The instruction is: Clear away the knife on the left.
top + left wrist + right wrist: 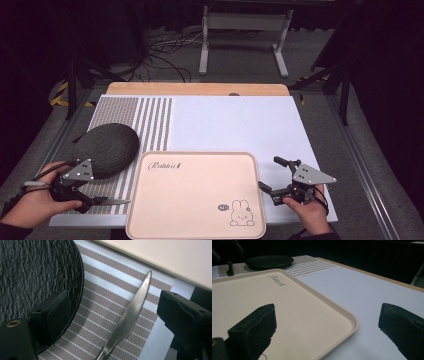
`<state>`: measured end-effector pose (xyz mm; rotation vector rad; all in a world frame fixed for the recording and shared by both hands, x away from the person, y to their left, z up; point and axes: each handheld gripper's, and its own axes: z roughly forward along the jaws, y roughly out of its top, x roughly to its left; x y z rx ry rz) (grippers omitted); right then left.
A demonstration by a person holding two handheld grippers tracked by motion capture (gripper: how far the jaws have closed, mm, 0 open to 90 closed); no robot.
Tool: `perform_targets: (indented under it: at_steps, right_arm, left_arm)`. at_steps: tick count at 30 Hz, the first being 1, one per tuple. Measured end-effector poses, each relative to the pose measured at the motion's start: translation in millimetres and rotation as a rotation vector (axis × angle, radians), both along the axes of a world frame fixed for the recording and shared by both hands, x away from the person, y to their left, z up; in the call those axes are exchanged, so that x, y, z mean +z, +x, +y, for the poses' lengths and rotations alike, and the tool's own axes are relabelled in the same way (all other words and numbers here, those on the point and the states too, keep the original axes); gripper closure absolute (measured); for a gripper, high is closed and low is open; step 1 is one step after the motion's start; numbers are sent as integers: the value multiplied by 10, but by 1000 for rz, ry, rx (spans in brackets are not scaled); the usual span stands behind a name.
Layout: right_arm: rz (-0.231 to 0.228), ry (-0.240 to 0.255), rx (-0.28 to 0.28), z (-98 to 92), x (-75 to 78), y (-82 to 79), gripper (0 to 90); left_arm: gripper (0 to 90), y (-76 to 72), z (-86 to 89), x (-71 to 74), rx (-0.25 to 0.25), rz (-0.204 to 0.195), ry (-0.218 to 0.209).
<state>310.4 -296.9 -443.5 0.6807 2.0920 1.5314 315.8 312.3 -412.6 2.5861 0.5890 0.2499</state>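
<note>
A silver table knife (pixel 132 315) lies on the brown-striped mat (pixel 110 287), its tip toward the tray; I also see the knife (pixel 112 201) at the front left in the high view. My left gripper (pixel 117 315) is open, one jaw on each side of the blade, neither touching it. Just left of it sits a dark round plate (pixel 106 149). A beige tray (pixel 195 195) with a rabbit drawing lies at the front centre. My right gripper (pixel 268 173) stands open just off the tray's right edge, one jaw over the tray rim (pixel 337 312), holding nothing.
The striped mat (pixel 150 120) and a white sheet (pixel 235 125) cover the wooden tabletop. Beyond the far edge are a white stand (pixel 245 35) and loose cables (pixel 160 55) on the floor. Dark frame legs (pixel 345 85) stand at both sides.
</note>
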Motion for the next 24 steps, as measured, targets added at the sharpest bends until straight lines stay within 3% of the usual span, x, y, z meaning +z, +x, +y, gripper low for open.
perform_targets:
  at_steps: [8, 13, 24]
  right_arm:
    - [3, -2, 6, 6, -7, 3, 23]
    - [4, -8, 8, 13, -10, 1, 22]
    - [4, -9, 13, 17, -16, 4, 22]
  left_arm:
    - [136, 35, -2, -1, -24, 45, 77]
    - [140, 71, -8, 1, -38, 77, 152]
    - [181, 102, 36, 13, -74, 139, 245]
